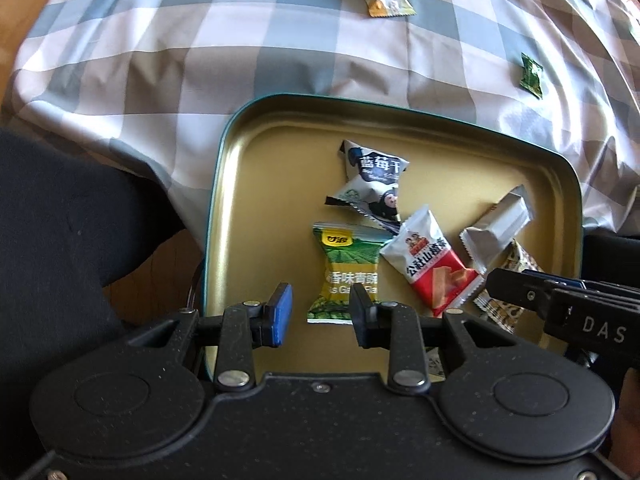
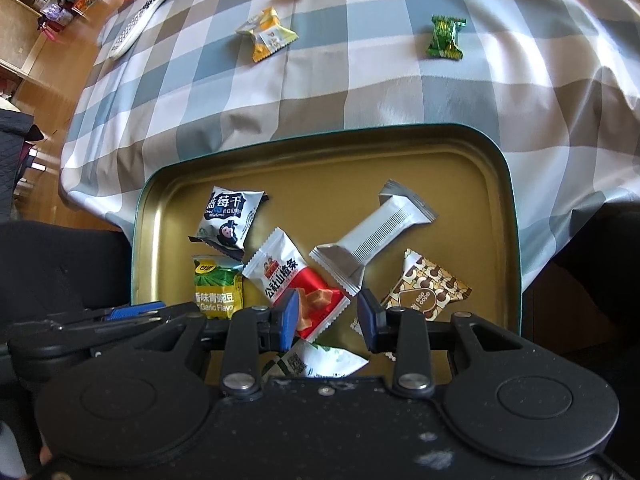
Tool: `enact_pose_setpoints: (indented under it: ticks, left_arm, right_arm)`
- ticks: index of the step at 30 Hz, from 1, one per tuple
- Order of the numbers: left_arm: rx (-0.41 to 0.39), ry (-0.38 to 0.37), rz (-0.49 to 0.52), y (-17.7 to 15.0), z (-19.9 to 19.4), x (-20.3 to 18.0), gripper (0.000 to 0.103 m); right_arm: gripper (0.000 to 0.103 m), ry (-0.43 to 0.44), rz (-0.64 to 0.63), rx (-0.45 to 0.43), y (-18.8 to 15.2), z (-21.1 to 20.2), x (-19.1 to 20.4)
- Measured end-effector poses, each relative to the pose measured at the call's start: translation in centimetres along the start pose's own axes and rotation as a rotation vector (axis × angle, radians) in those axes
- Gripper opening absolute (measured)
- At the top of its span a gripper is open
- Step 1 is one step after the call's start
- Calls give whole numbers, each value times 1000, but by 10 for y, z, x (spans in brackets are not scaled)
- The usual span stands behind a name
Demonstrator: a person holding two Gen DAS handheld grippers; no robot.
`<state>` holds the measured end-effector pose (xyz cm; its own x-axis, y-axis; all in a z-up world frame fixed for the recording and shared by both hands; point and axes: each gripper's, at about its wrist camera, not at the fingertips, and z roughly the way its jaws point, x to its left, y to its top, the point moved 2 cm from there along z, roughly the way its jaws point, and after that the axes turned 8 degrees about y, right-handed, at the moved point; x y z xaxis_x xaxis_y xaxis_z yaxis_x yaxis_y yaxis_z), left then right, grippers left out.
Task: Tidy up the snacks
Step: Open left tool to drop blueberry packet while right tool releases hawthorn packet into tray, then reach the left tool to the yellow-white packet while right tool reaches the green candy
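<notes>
Snacks (image 2: 294, 284): one green packet (image 2: 218, 290) reads "Garlic Flavor"; both tools (image 1: 320, 308) (image 2: 328, 316) part-open, empty.

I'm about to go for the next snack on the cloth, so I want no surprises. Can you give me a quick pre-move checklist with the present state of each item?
1. Left gripper empty: ok, jaws apart with nothing between them.
2. Right gripper empty: ok, jaws apart, snacks only lie below.
3. Tin has room: ok, bare gold floor at its far end.
4. Snacks left on the cloth: ok, green candy and yellow packet lie apart.
5. Path to them clear: ok, only bare cloth between.
6. Tin steady: cannot tell, it seems to overhang the table edge.
</notes>
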<state>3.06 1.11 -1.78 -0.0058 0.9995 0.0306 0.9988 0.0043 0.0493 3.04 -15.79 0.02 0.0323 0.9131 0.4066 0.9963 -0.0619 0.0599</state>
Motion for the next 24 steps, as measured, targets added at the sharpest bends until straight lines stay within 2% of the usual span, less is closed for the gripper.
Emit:
enact_pose_setpoints:
  ticks: [4, 7, 13, 19, 24]
  left_arm:
    - [45, 6, 57, 13, -3, -6, 40]
    - [60, 25, 94, 26, -7, -8, 40]
    - [34, 80, 154, 63, -17, -14, 40]
    - [-17, 127, 141, 111, -21, -16, 40]
    - [-27, 121, 100, 148, -16, -17, 40]
  right_arm:
    - [36, 22, 24, 63, 10, -2, -6]
    - [36, 6, 14, 101, 18, -5, -8]
    - [36, -20, -22, 144, 42, -13, -12]
    - [36, -66, -23, 113, 78, -16, -22]
    - [36, -102, 19, 82, 112, -11, -39]
